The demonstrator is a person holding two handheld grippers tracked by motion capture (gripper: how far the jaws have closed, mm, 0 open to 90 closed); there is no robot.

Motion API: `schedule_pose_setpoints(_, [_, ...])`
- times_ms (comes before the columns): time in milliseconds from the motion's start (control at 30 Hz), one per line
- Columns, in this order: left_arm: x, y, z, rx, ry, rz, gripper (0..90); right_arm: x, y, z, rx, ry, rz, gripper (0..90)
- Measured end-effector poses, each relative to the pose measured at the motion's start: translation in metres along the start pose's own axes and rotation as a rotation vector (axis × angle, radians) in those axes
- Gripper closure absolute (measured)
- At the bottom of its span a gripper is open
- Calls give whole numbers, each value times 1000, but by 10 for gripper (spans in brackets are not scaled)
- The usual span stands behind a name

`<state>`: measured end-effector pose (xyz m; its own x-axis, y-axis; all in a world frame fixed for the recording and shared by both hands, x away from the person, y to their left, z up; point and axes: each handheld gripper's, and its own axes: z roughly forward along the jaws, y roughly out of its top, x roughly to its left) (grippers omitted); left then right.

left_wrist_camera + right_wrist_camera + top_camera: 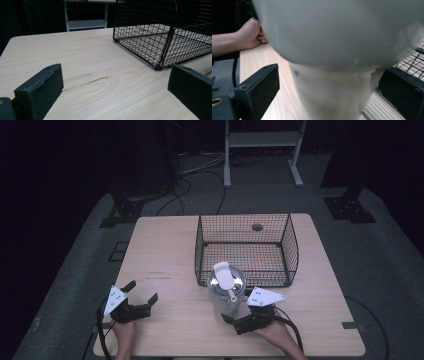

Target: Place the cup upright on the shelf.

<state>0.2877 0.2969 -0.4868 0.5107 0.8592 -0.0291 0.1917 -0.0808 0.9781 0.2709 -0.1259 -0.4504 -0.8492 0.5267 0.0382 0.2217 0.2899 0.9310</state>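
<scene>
Both grippers sit near the table's [165,255] front edge, left gripper [141,298] jaws apart over bare wood, right gripper [235,312] jaws apart around a white container [226,292] beside the wire basket [246,249].

Dim room: grey carpeted floor [75,265] under the light wooden table [165,255], white metal shelf frame [262,140] beyond, black cables [185,190] trailing.

Dark lab: floor cables [197,170], stands [262,150]

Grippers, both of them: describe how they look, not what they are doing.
The left gripper and right gripper are matte black with blocky rectangular fingers. Each carries a grey three-cornered plate with dark dots on top and trails a black cable. Forearms are bare.
</scene>
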Motion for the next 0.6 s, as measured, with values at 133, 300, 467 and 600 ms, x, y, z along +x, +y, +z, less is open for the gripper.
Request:
schedule_pose_setpoints(133, [0,0,0,0,-1,-1,0,-1,-1,5,-23,-4,2,32])
schedule_pose_setpoints(300, [0,0,0,-1,-3,0,0,0,-2,10,-36,-10,8,32])
schedule_pose_setpoints(467, [0,0,-1,-2,-3,0,0,-1,-2,14,-49,-6,21,32])
schedule_pose_setpoints(600, [0,0,-1,-1,-3,-1,0,0,-2,17,-52,-10,19,32])
